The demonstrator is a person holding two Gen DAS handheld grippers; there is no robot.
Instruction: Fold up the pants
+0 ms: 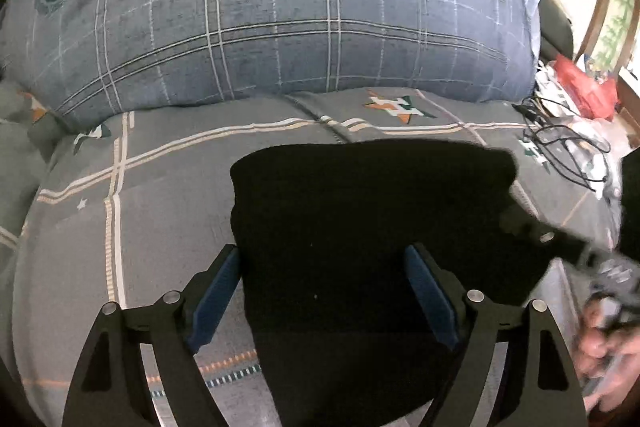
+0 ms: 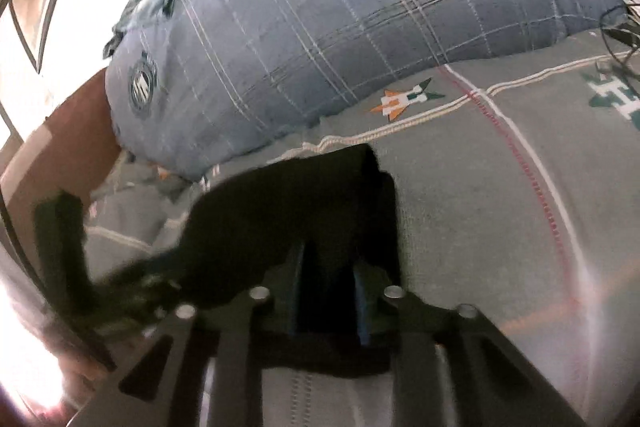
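The black pants (image 1: pixel 360 207) lie folded into a compact rectangle on the grey patterned bed sheet (image 1: pixel 160 187). My left gripper (image 1: pixel 322 251) hangs open just above them. Its left blue pad (image 1: pixel 216 299) is over the sheet beside the pants' left edge, and its right pad is over the cloth. In the left wrist view my right gripper (image 1: pixel 520 223) is a blur at the pants' right edge. In its own view the right gripper (image 2: pixel 328 259) has its jaws narrow, with black pants (image 2: pixel 280 195) cloth around and between them. It is too dark to tell whether the pads press.
A large blue plaid duvet (image 1: pixel 300 7) is piled at the back of the bed. Black cables (image 1: pixel 560 147) and a red bag (image 1: pixel 584 87) lie at the right. A hand (image 1: pixel 604 343) holds the right gripper. A dark blurred shape (image 2: pixel 60 227) shows at the left.
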